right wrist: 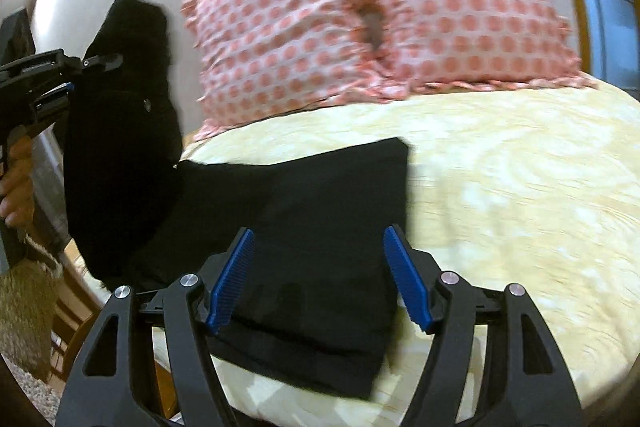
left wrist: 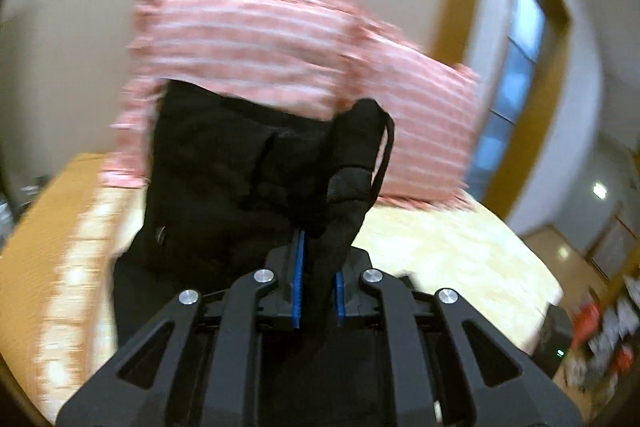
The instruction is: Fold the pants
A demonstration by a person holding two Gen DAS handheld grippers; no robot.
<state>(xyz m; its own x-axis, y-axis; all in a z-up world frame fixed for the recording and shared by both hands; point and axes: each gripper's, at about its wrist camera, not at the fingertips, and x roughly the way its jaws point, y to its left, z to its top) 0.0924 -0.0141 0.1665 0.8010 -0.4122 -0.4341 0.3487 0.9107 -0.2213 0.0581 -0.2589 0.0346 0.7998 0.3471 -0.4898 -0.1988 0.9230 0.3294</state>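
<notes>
The black pants (right wrist: pixel 320 211) lie partly on the yellow bedspread (right wrist: pixel 520 195), with one end lifted at the left. In the left wrist view my left gripper (left wrist: pixel 319 251) is shut on a bunched fold of the black pants (left wrist: pixel 224 167), cloth pinched between its blue pads, a drawstring hanging off the fold. The right wrist view shows that left gripper (right wrist: pixel 74 87) from the side, held up at the far left with the cloth draping down from it. My right gripper (right wrist: pixel 320 239) stands open above the flat part of the pants, its blue pads (right wrist: pixel 408 279) apart and touching nothing.
Two pink dotted pillows (right wrist: pixel 400 19) lean against the wall at the head of the bed. A wooden bed edge (left wrist: pixel 52 195) runs along the left. A person's hand (right wrist: pixel 18 183) holds the left gripper's handle. A shaggy rug (right wrist: pixel 24 307) lies on the floor.
</notes>
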